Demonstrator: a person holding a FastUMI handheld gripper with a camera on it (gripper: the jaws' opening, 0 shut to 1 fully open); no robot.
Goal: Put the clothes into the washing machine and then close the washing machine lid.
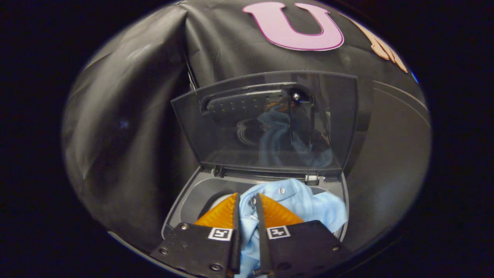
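My gripper (247,200) hangs over the open top of the washing machine (181,200), its two fingers pressed close together on a fold of a light blue buttoned shirt (305,200). The shirt bunches just ahead of the fingers and spills toward the right side of the machine's opening, with more of its cloth running down between the fingers. The dark see-through lid (266,123) stands upright behind the opening, hinged at the back, and mirrors the shirt. The drum's dark hole (210,199) peeks out left of the fingers.
The black cloth wall rises close behind and to the left of the machine. A grey surface (389,154) curves away to the right of the lid.
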